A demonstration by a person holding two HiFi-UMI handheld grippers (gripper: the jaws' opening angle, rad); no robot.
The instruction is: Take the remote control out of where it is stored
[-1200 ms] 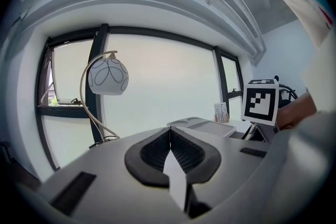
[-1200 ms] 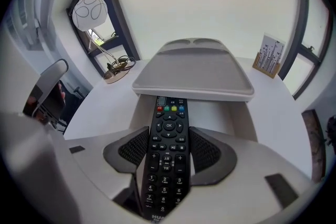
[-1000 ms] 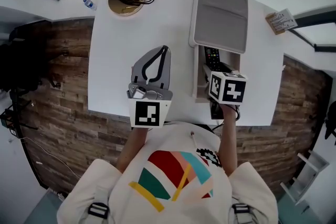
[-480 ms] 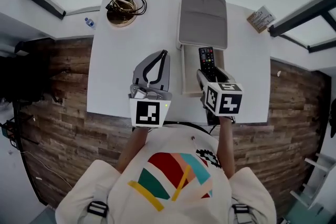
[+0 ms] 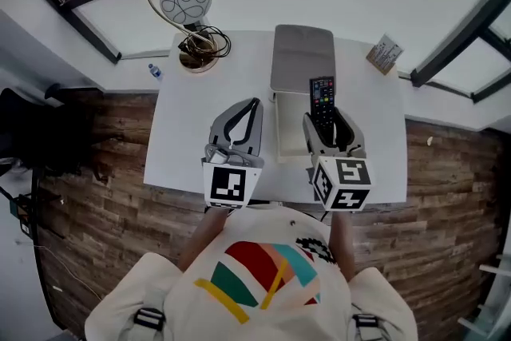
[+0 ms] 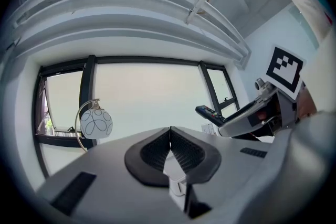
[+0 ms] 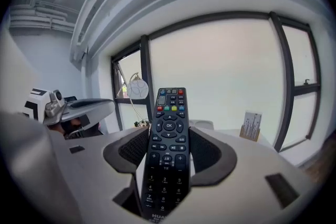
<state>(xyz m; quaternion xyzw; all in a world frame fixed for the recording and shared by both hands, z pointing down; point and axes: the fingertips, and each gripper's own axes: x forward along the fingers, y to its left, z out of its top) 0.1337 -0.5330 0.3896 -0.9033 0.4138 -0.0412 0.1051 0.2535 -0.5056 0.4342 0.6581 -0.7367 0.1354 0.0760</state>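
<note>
Right gripper (image 5: 326,128) fingers were clamped mid-body on the remote control (image 5: 322,94), held beside the open storage box (image 5: 289,149). Left gripper (image 5: 253,103) fingers were shut and empty. Best handling looked like steady squeeze, level carry.

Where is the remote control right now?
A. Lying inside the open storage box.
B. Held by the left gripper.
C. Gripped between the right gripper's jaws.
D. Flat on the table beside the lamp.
C: the remote control stands clamped between the pads of the right gripper, as its own view shows.
</note>
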